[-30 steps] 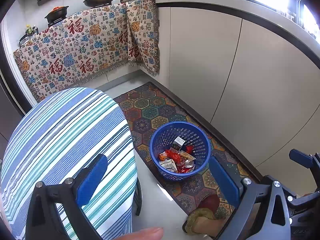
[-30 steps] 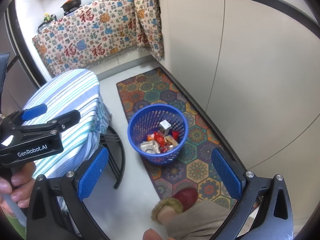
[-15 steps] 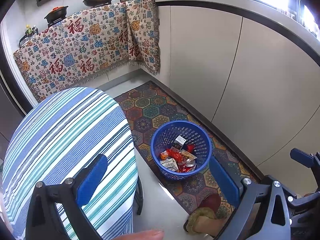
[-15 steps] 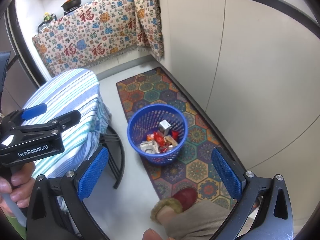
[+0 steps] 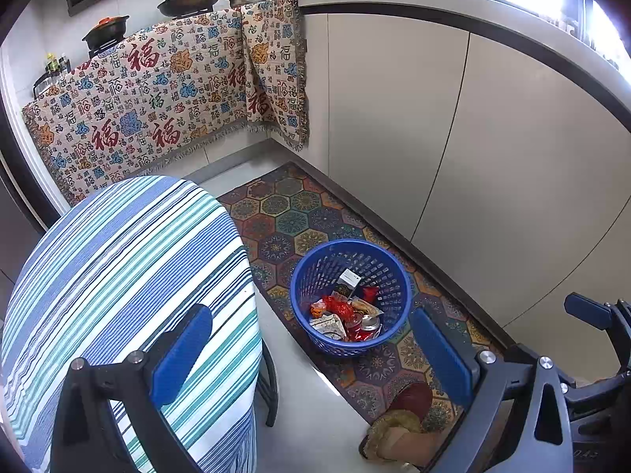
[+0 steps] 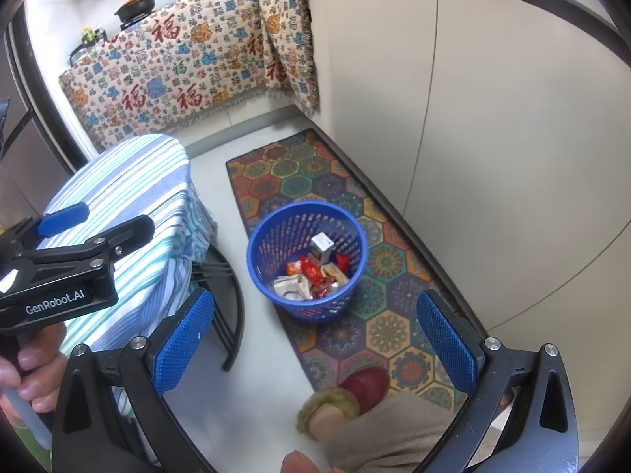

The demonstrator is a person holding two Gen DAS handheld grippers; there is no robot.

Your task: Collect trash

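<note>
A blue plastic basket (image 5: 315, 276) stands on the patterned floor mat and holds trash (image 5: 347, 309): red wrappers, crumpled paper, a can and a small box. It also shows in the right wrist view (image 6: 268, 236) with the trash (image 6: 311, 272) inside. My left gripper (image 5: 311, 349) is open and empty, held high above the floor, near the basket. My right gripper (image 6: 315, 339) is open and empty, also held high over the floor. The left gripper shows at the left of the right wrist view (image 6: 71, 248).
A round table with a striped cloth (image 5: 118, 276) stands left of the basket, on black legs (image 6: 224, 315). Grey cabinets (image 5: 493, 157) run along the right. A patterned cloth (image 5: 157, 98) hangs at the back under pots. My slippered foot (image 6: 355, 390) is on the mat (image 6: 315, 181).
The left wrist view has shifted very slightly; the basket sits a touch lower left in it. The right view is unchanged. Both grippers stay open.
</note>
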